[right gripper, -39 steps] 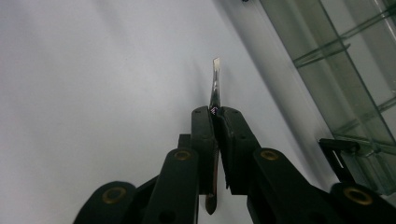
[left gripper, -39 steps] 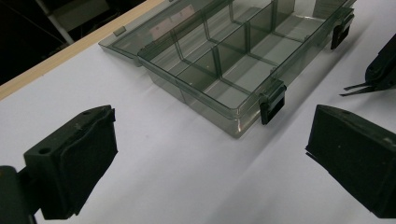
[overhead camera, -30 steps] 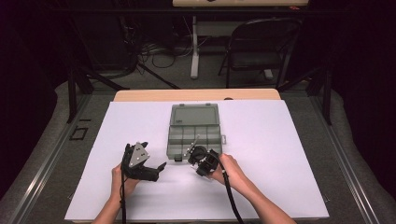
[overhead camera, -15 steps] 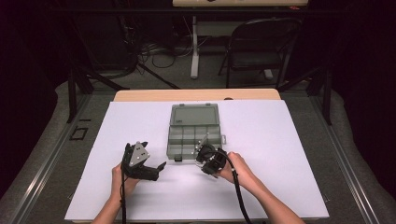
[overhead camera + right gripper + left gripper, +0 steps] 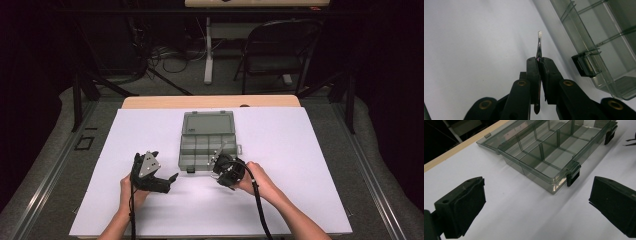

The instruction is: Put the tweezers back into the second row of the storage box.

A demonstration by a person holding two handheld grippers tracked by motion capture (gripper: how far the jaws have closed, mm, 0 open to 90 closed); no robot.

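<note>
Right hand-held gripper (image 5: 539, 61) clamping metal strip (image 5: 539, 46) — beside open organizer box (image 5: 599, 32)

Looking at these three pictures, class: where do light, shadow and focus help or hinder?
High view: white table sheet bright, room behind dark. Left gripper view: clear smoky plastic compartment box sharp, near black jaws soft. Right gripper view: thin flat metal strip glints between the right gripper jaws, and its tip blurs.
</note>
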